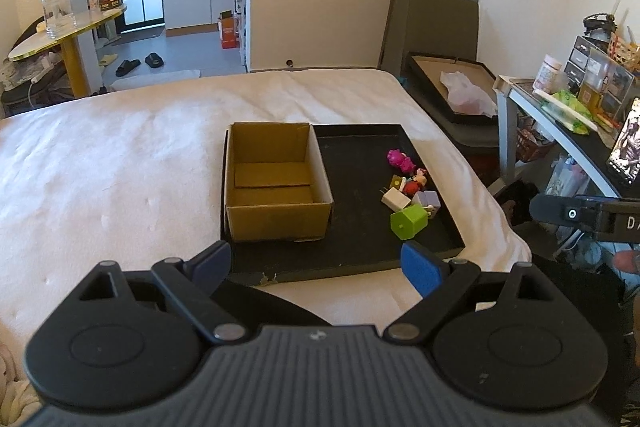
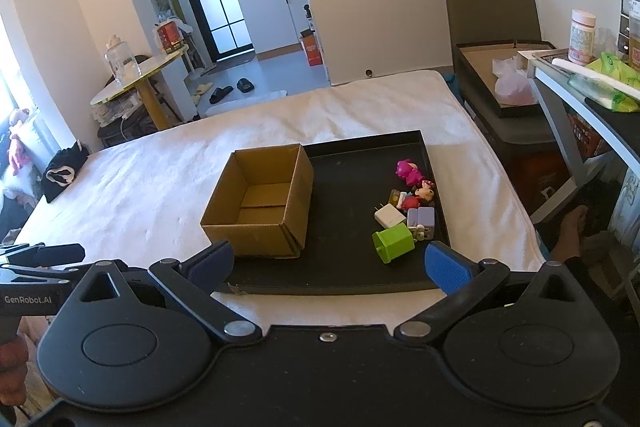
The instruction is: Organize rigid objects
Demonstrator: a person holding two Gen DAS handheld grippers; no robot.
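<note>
An open-topped corrugated cardboard box (image 1: 276,183) stands in the left half of a flat black tray (image 1: 360,255) on the white bed (image 1: 120,155); small hard toys (image 1: 410,195) cluster at the tray's right. My left gripper (image 1: 316,263) and right gripper (image 2: 326,263), marked "GenRobot.AI", hover at the tray's near edge, blue pads (image 2: 444,267) spread wide, gripping nothing.

Two fisheye cameras look forward and slightly down from just behind each hand-held gripper, whose blue fingers fill the lower frame. The left hand-held gripper (image 1: 316,263) faces the black tray (image 1: 360,267) almost square-on from the bed's near edge, close in. The right hand-held gripper (image 2: 330,265) views the same tray (image 2: 340,285) from a position further right, angled leftward. Both views share the bed (image 1: 120,163), the cardboard box (image 1: 276,223), the toy cluster (image 1: 412,193), the far doorway and the cluttered shelf at right. Each camera catches the other device at its frame edge.
</note>
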